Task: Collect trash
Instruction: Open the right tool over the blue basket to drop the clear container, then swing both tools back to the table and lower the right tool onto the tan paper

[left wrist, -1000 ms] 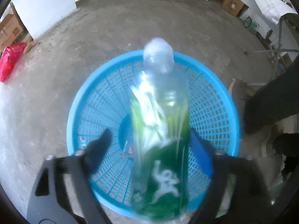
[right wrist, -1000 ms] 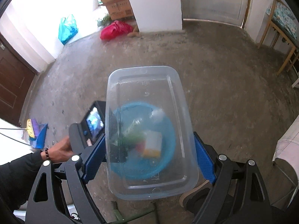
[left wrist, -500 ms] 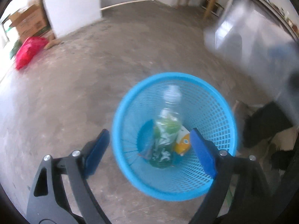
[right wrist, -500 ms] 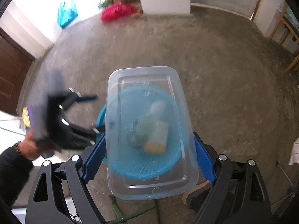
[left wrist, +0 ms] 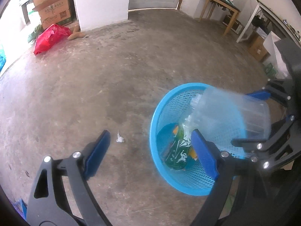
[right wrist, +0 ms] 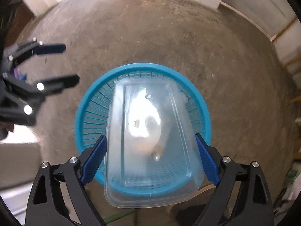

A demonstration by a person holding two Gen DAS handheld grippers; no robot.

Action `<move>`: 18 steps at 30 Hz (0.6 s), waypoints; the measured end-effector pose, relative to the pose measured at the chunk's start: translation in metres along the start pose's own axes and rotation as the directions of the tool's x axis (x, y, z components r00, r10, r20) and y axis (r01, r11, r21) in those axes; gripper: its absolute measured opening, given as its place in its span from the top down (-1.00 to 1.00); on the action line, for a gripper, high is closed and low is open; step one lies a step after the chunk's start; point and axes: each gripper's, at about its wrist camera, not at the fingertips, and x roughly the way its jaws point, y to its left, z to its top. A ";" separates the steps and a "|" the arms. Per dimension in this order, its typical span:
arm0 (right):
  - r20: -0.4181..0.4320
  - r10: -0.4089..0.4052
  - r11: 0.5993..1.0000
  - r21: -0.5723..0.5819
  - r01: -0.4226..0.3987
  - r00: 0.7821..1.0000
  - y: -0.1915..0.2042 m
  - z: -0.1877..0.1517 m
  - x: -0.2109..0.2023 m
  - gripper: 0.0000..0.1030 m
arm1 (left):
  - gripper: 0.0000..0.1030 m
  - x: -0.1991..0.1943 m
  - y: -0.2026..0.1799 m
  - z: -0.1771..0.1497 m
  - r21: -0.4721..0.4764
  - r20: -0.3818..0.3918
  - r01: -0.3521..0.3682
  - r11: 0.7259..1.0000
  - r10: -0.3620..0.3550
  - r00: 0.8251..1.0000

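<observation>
A blue mesh basket [left wrist: 180, 184] stands on the concrete floor with a green plastic bottle [left wrist: 178, 150] and an orange-and-white carton [left wrist: 192, 152] lying inside. My left gripper [left wrist: 149, 132] hangs open and empty to the left of the basket. My right gripper [right wrist: 149, 136] points almost straight down over the basket [right wrist: 143, 66]. Its jaws are opening, and a clear plastic container [right wrist: 150, 150] sits tipped between the pads, loose. The left wrist view shows that container [left wrist: 225, 113] blurred over the basket's right side, between the right gripper [left wrist: 250, 118] fingers.
A small white scrap [left wrist: 119, 139] lies on the floor left of the basket. A red bag [left wrist: 49, 37] and a cardboard box [left wrist: 54, 13] sit by the far white wall. A wooden table [left wrist: 218, 5] and shelving stand at the far right.
The green bottle left my left gripper and now lies in the basket. The left gripper drew back to the left. My right gripper came down over the basket, and the container tipped between its pads.
</observation>
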 end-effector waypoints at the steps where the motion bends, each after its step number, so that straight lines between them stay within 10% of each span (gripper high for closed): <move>1: 0.006 -0.004 1.000 -0.005 0.004 1.000 0.000 0.000 0.000 -0.86 | -0.62 -0.001 0.000 0.001 -0.003 0.002 0.001 1.000 -0.001 1.000; 11: 0.074 0.020 0.980 0.194 -0.034 0.997 -0.051 -0.004 -0.035 -0.87 | -0.62 -0.020 -0.025 0.024 0.043 0.058 0.005 0.999 -0.008 0.998; 18: 0.249 0.023 0.925 0.363 -0.116 0.968 -0.124 -0.033 -0.139 -0.88 | -0.62 -0.063 -0.103 0.079 0.210 0.172 0.065 0.976 -0.102 0.980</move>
